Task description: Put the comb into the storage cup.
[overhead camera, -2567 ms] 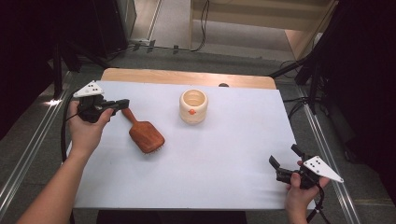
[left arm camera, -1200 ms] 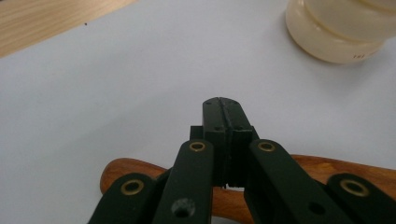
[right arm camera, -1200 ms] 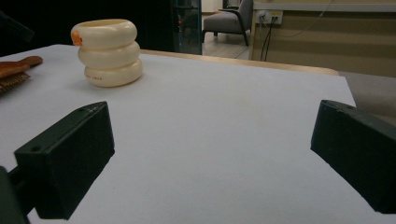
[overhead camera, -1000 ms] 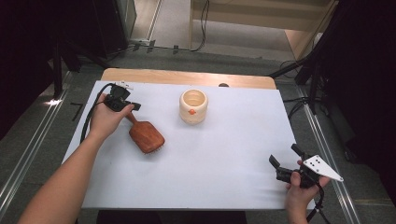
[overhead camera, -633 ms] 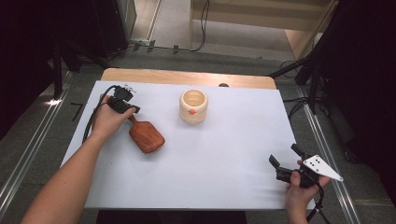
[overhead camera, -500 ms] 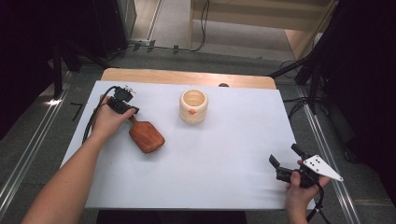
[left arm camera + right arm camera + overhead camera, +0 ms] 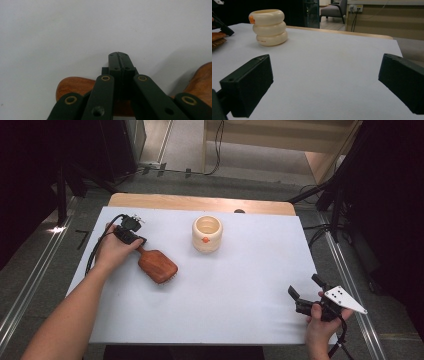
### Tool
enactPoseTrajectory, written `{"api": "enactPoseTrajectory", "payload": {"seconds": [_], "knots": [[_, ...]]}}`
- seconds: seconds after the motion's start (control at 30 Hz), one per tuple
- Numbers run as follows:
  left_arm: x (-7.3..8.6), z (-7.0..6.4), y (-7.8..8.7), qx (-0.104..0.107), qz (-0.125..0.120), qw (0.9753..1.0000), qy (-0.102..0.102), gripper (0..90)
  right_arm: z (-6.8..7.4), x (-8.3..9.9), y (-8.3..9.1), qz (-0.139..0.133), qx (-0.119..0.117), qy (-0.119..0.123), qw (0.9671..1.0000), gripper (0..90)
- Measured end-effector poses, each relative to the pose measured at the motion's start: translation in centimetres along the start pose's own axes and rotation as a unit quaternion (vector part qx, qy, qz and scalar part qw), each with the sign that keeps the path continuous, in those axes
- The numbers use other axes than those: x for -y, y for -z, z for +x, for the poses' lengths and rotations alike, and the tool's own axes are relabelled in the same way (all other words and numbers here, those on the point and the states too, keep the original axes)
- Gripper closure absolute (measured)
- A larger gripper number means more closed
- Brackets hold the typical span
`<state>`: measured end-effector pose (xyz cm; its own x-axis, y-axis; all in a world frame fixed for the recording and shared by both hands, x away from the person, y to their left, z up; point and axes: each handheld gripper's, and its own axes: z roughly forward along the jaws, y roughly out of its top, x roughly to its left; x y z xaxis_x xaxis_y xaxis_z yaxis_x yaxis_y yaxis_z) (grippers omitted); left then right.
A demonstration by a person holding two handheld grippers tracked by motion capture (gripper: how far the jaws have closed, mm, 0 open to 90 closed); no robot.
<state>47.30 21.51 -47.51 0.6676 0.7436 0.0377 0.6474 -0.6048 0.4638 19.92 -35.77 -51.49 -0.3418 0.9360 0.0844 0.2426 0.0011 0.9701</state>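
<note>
A reddish wooden hairbrush (image 7: 157, 266) lies at the table's left, its handle pointing up-left. My left gripper (image 7: 136, 241) is over the end of that handle, tilted steeply down. In the left gripper view its jaws (image 7: 121, 56) are pressed flat together with no gap, and the brush handle (image 7: 75, 86) runs across beneath the linkage. Whether the handle is pinched is hidden. My right gripper (image 7: 304, 286) rests open near the front right corner, nothing between its jaws (image 7: 324, 82). A cream ridged cup (image 7: 207, 234) with an orange mark stands upright at the back middle.
The white table cover (image 7: 240, 290) stretches between the brush and the right gripper. A wooden table edge (image 7: 200, 202) runs along the back. The cup (image 7: 268, 27) and the brush (image 7: 217, 38) sit far left in the right gripper view. Cables trail from both grippers.
My left gripper moved right from the table's left edge onto the brush handle and tipped downward. The brush, cup and right gripper have stayed in place.
</note>
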Motion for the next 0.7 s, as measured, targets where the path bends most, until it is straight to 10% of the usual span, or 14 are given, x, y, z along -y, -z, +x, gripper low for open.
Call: {"api": "enactPoseTrajectory", "payload": {"seconds": [0.7], "knots": [[4.7, 0.0, 2.4, 0.047, -0.008, 0.9988, -0.012, 90.0, 0.0, 0.0, -0.1, 0.002, 0.002, 0.004, 1.0000, 0.0]]}}
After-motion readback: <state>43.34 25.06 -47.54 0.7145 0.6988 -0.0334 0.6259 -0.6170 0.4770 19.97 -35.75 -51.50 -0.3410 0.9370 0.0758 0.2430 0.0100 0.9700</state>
